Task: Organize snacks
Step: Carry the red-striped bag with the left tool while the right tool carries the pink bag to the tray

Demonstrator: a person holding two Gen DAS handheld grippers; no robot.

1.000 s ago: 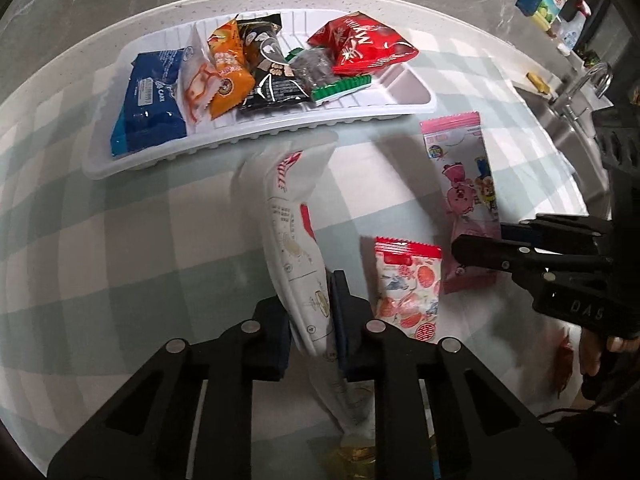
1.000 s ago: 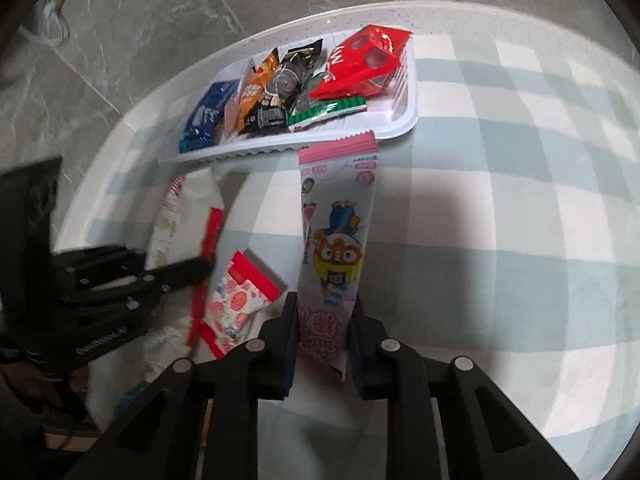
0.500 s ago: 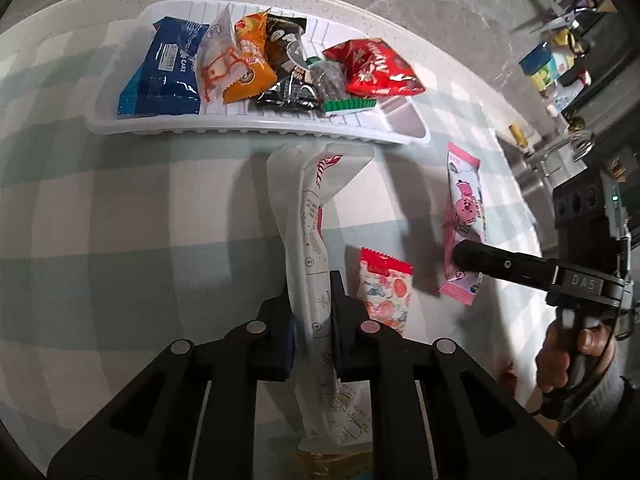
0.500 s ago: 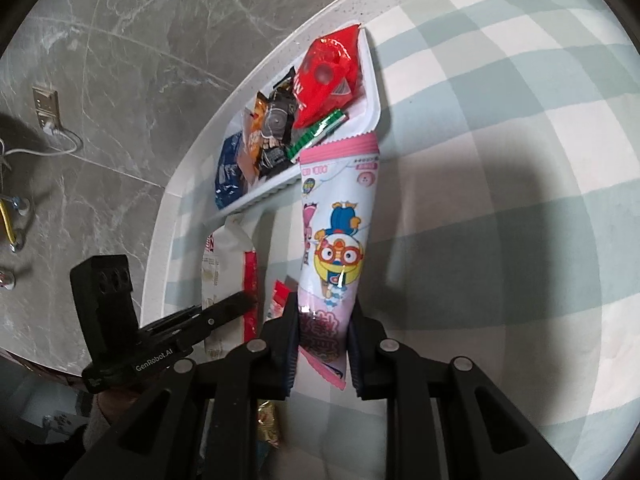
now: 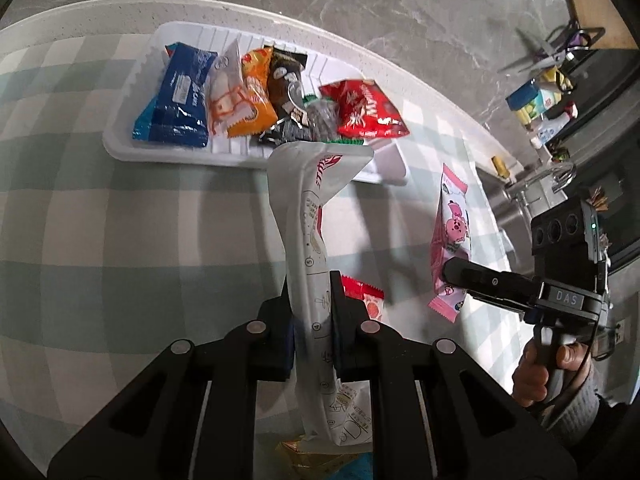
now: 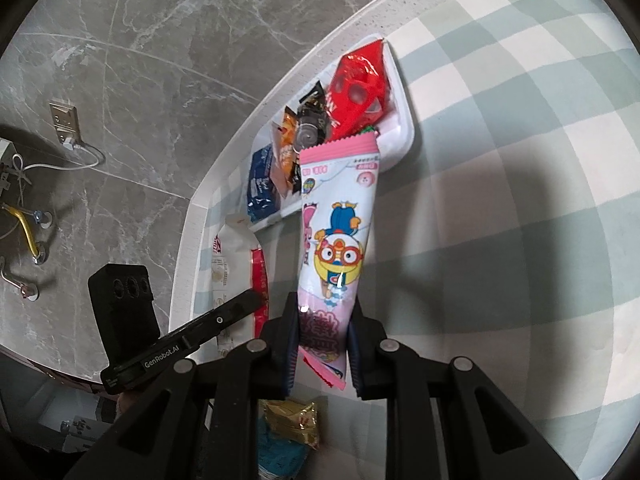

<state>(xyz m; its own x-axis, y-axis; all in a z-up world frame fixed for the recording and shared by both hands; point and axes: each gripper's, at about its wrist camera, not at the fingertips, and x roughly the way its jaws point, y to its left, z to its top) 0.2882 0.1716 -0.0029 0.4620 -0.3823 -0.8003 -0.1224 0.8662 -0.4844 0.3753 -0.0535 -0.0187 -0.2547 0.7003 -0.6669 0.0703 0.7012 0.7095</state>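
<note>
Snacks fill the white tray (image 5: 384, 168) at the far edge of the checked tablecloth (image 5: 100, 240): a blue pack (image 5: 176, 96), an orange one (image 5: 252, 96), a red bag (image 5: 364, 110). My left gripper (image 5: 311, 304) is clamped on a long white packet (image 5: 308, 216), lifted, its top just before the tray rim. My right gripper (image 6: 324, 332) pinches a pink cartoon packet (image 6: 340, 224), which seems clear of the cloth; a small red packet (image 5: 366, 296) lies between them.

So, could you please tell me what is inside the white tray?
The tray holds blue, white-orange, orange, black and red packets; a green one is mostly covered.
</note>
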